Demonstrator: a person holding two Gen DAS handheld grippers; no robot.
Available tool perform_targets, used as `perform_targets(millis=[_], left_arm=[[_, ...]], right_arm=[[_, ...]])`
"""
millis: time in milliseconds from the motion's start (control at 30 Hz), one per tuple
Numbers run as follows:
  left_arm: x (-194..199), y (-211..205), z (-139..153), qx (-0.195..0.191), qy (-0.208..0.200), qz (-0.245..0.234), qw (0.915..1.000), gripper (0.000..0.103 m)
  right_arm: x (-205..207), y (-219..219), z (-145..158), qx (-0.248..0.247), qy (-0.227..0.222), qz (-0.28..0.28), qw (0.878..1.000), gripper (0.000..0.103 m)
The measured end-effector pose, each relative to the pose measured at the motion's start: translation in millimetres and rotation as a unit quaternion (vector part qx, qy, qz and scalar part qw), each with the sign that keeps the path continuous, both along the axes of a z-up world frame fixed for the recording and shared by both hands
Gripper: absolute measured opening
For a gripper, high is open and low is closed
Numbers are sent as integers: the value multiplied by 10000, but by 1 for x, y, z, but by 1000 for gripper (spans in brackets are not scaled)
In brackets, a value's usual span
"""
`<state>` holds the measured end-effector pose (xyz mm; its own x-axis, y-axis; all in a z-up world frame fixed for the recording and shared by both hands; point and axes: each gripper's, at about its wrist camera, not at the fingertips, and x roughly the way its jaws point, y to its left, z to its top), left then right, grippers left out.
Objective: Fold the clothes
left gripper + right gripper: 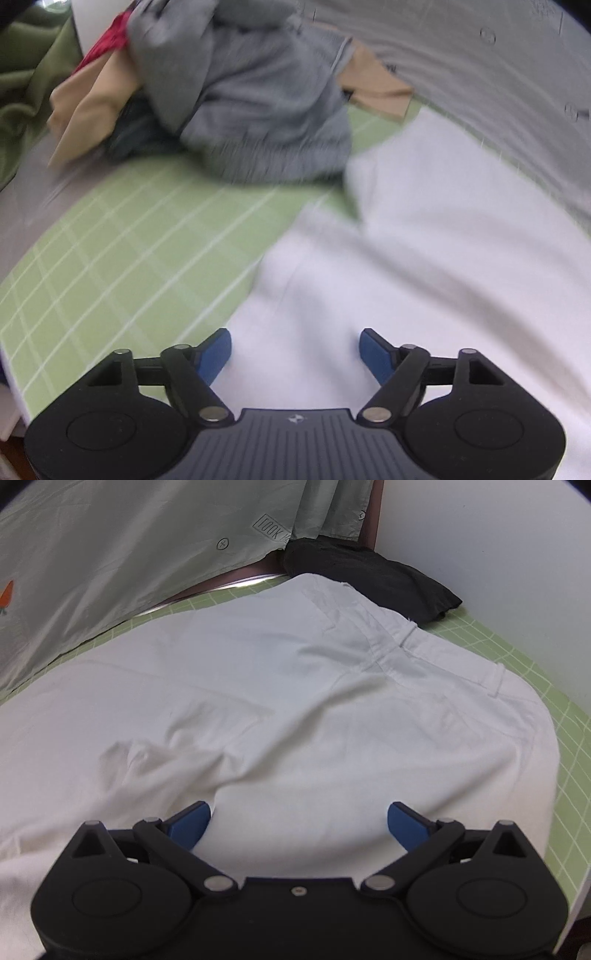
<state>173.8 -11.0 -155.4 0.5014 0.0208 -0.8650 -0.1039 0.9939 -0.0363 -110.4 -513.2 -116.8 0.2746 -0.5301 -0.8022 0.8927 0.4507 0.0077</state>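
White trousers [295,701] lie spread on the green grid mat [554,686], the waistband with belt loops at the far right. My right gripper [297,821] is open and empty just above the cloth near the seat. In the left wrist view the white trousers [424,258] run from the right across the mat [129,240]. My left gripper [294,350] is open and empty over their near edge. That view is blurred.
A pile of clothes, grey [251,99], tan [85,110] and red [107,40], sits at the far left of the mat. A black garment [369,576] lies beyond the waistband. A pale printed sheet [129,554] hangs behind. A white wall [498,554] stands on the right.
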Motion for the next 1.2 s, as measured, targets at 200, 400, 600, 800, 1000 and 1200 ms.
perform_targets(millis=[200,400,600,800,1000,1200], left_arm=[[-25,21,-9,58,-66,-10,10000,85],[-39,40,-13,153,-205,-138,9996,92],[-47,41,-5,198,-485,-437,9977,16],[-42,55,-3,93,-376,-307,9988,12],[-38,63,-1,154,-297,-288,9990,17],[-64,50,15,-121,-379,-431,9983,57]], right_arm=[[-12,35,-2,115,95,173,9997,103],[-13,71,3,17,436,430,9981,103],[-8,103,9,-65,655,798,9946,103],[-13,117,15,-130,738,971,9924,103],[-34,121,17,-107,709,873,9936,103],[-59,117,13,-12,627,654,9959,103]])
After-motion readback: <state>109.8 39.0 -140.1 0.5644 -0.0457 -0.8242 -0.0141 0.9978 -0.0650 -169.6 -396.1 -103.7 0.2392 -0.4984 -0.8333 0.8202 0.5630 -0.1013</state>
